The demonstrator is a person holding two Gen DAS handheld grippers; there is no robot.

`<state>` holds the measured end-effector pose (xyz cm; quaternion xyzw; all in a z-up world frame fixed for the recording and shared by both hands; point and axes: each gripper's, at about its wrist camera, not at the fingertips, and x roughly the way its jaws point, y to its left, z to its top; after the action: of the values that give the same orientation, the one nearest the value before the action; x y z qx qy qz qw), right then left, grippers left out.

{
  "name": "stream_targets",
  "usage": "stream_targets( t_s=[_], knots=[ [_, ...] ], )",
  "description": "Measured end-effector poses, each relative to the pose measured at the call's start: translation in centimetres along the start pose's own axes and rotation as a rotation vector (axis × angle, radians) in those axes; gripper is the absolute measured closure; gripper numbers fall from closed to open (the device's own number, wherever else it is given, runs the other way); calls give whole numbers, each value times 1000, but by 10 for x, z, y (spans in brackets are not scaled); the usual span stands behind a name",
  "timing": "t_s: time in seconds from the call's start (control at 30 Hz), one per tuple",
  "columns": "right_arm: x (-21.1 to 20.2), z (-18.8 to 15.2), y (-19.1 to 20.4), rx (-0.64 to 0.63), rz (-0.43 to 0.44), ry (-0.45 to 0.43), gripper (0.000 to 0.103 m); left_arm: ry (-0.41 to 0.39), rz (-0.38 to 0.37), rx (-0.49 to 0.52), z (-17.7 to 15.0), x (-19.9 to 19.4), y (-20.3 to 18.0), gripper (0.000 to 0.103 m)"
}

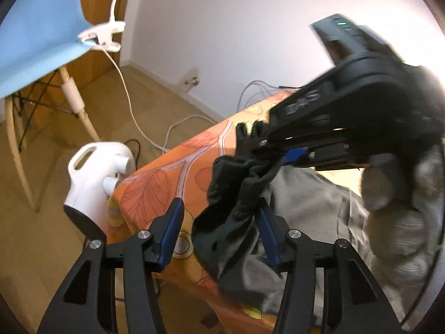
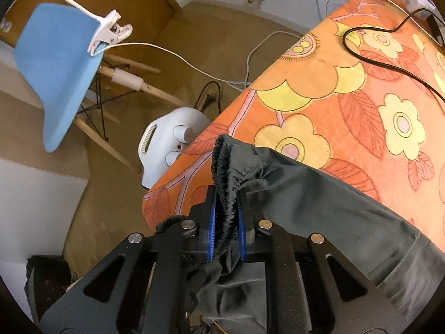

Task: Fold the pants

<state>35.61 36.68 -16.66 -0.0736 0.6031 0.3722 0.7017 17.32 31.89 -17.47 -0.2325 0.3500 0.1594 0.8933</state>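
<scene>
Dark grey pants lie on the orange flowered table cover, bunched near its corner. My left gripper is open, its blue-padded fingers either side of a dark fold of the pants. My right gripper is shut on the pants' elastic waistband and holds it just above the cover. In the left wrist view the right gripper comes in from the right and pinches the dark cloth above my left fingers.
A white jug-shaped appliance stands on the floor by the table corner. A blue chair with a white clip lamp stands beyond it. White cables lie on the floor, a black cable on the table.
</scene>
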Motion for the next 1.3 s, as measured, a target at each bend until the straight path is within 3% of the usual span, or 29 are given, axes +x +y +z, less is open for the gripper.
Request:
stream_targets(
  t_s=[0.23,0.47,0.5,0.57,0.67,1.0,1.3],
  knots=[
    [-17,-8,-8,26,43,-33,90,22,-27,-8,7,8,1,42],
    [-60,-24,-25,59,95,-97,90,27,-175,-37,13,-3,-16,42],
    [-71,-28,-30,65,97,-114,90,22,-193,-26,13,-7,-23,45],
    [-87,-33,-37,75,105,-137,90,0,-232,16,14,-18,-43,70],
    [-118,-44,-51,97,103,-184,90,-19,-288,62,12,-35,-71,88],
    [-235,-107,-121,191,67,-347,90,-78,-474,267,-8,-94,-183,96],
    [-322,-198,-191,300,-30,-459,90,-1,-667,417,-62,-113,-280,96]
  ],
)
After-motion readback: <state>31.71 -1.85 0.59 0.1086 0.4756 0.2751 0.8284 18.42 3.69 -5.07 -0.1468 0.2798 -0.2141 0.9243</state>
